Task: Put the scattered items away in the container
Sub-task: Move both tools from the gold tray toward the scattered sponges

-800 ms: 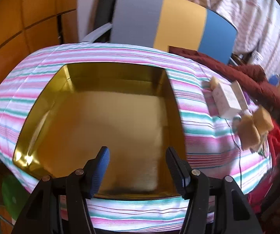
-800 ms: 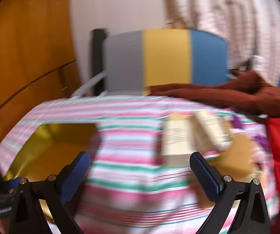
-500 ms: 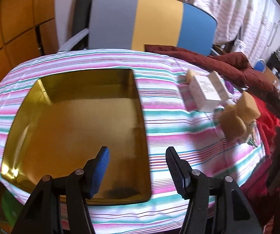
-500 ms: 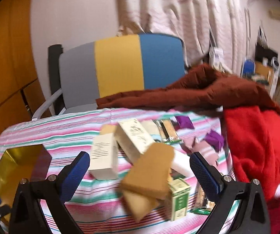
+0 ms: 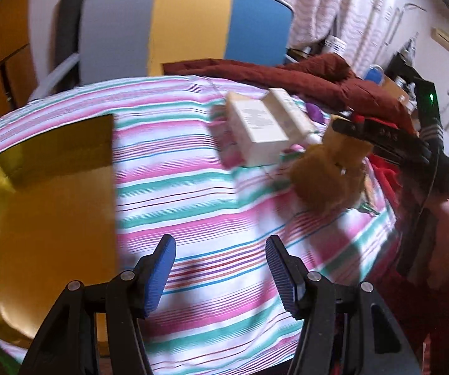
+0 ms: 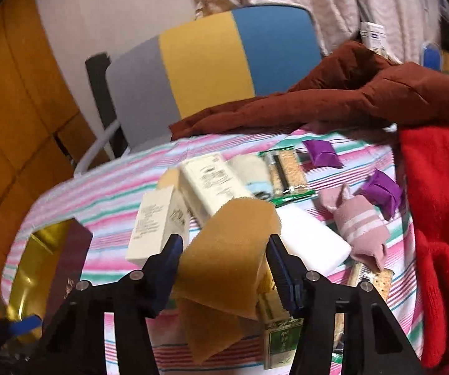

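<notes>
The left gripper (image 5: 219, 268) hangs at the bottom centre of its frame over the striped cloth (image 5: 193, 206), jaws apart and holding nothing. The gold tin (image 5: 46, 206) lies at the left edge, with nothing visible inside it. In the right wrist view, the right gripper (image 6: 223, 265) sits low in the frame with its jaws around a tan sponge (image 6: 224, 250); whether the pads press it I cannot tell. Cream boxes (image 6: 162, 218) lie just behind the sponge, and pink socks (image 6: 360, 225) lie to the right.

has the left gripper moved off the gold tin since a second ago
Yes. The left gripper has swung right: the gold tin, earlier centred between its fingers, now sits off to the left, with striped cloth beneath.
</notes>
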`<state>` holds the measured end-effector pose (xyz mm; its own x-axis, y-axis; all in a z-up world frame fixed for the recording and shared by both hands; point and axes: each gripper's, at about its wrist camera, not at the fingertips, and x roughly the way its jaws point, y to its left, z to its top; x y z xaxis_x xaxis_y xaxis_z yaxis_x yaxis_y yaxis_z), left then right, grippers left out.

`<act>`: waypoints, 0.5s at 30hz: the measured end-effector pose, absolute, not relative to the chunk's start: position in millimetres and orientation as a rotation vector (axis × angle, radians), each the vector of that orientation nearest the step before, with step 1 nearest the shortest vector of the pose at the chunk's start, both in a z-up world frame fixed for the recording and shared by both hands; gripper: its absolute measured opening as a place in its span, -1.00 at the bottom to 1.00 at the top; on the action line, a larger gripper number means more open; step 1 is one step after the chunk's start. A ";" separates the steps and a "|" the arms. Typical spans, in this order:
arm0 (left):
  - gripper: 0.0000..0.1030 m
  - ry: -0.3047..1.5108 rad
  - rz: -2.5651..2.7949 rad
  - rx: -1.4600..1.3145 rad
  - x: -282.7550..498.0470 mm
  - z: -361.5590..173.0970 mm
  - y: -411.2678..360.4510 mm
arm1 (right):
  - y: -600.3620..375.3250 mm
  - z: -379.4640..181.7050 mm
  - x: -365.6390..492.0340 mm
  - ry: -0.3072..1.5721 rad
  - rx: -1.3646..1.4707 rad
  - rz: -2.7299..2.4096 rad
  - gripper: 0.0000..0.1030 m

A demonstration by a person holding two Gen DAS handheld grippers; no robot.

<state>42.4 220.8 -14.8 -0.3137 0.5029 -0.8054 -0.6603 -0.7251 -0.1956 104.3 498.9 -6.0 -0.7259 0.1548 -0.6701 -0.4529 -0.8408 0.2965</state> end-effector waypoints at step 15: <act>0.45 0.180 1.827 -1.205 39.0 -30.0 338.5 | 518.8 22.1 135.3 0.711 -0.634 2.554 0.08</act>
<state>39.0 338.5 -30.0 -0.1083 0.6032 -0.7902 -0.7457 -0.5749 -0.3367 135.3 518.8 22.1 -0.8110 0.2624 -0.5230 -0.4949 -0.7844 0.3738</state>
